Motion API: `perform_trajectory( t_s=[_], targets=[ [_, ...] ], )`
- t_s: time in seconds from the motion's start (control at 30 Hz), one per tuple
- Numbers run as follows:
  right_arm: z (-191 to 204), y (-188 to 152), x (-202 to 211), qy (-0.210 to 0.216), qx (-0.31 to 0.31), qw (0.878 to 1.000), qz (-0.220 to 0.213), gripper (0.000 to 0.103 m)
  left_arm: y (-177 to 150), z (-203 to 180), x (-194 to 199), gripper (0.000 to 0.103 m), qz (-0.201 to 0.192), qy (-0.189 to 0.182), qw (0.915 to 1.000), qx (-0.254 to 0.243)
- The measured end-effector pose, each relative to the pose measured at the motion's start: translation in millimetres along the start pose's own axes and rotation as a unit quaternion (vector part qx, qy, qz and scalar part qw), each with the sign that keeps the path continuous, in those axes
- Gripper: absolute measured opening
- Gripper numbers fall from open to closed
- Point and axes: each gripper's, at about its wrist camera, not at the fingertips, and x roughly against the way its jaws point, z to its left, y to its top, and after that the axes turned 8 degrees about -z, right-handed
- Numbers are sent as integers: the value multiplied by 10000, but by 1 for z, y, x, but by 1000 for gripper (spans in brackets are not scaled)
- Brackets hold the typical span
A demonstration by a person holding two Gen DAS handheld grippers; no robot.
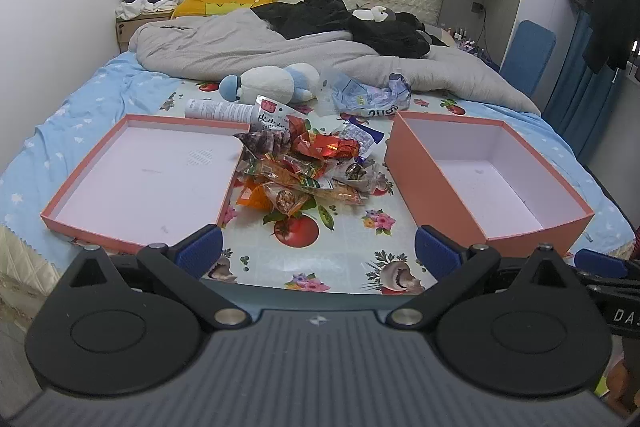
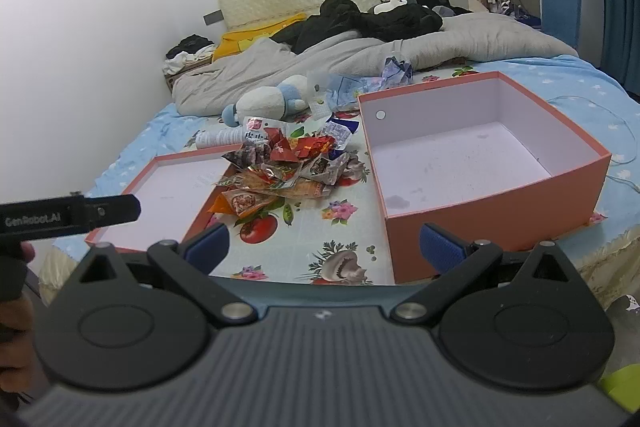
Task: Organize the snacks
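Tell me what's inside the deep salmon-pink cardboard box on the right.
The deep salmon-pink cardboard box holds no snacks: only its pale lining with a few dark stains and one round white dot on the wall. The near wall hides a strip of the floor.

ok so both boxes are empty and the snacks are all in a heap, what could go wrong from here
1. The snack packets lie tangled on top of each other, so a grab may lift several or drag the heap.
2. The shallow lid has low walls; packets dropped near its rim could slide out.
3. The tube and crumpled plastic bag sit right behind the heap and could be picked by mistake.
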Motion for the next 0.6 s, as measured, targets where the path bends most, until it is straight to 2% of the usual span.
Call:
perform_trajectory(
  t_s=[0.6],
  targets=[
    [2, -2, 0, -3, -29, 10000, 10, 103, 0, -1, 2, 103, -15, -7, 10000, -4]
  ],
)
